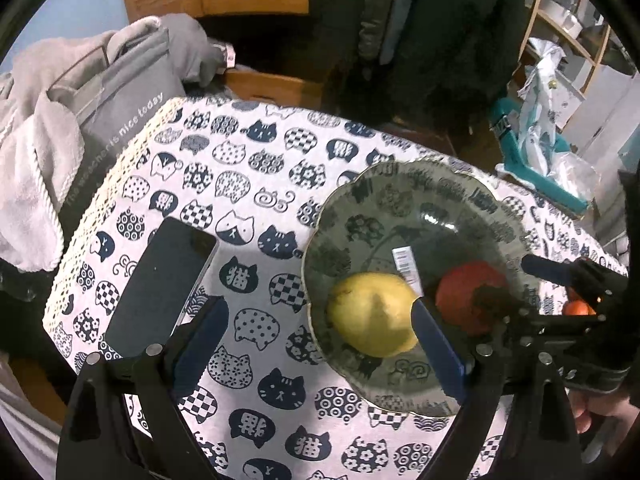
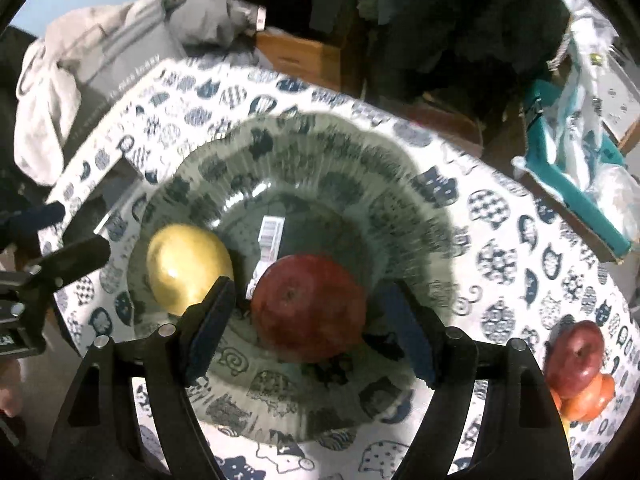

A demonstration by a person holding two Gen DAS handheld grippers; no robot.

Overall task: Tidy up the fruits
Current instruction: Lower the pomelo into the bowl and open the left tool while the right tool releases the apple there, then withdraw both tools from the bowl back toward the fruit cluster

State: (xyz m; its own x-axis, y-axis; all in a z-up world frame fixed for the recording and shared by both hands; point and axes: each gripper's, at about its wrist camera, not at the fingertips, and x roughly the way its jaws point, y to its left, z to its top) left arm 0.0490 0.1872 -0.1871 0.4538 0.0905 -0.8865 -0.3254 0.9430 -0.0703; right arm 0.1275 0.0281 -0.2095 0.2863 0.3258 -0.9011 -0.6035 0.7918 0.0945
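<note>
A red apple and yellow pear are being held in a plate; the right gripper is being kept spread around the apple, and the left gripper is being kept spread wide.

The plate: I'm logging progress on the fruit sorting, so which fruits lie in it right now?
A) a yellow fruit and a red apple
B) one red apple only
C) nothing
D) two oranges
A: the plate holds a yellow fruit beside a red apple; other fruit sits on the tablecloth.

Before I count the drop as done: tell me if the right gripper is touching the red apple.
Apart. In the right wrist view the right gripper is open, plate showing between each finger and the red apple.
</note>
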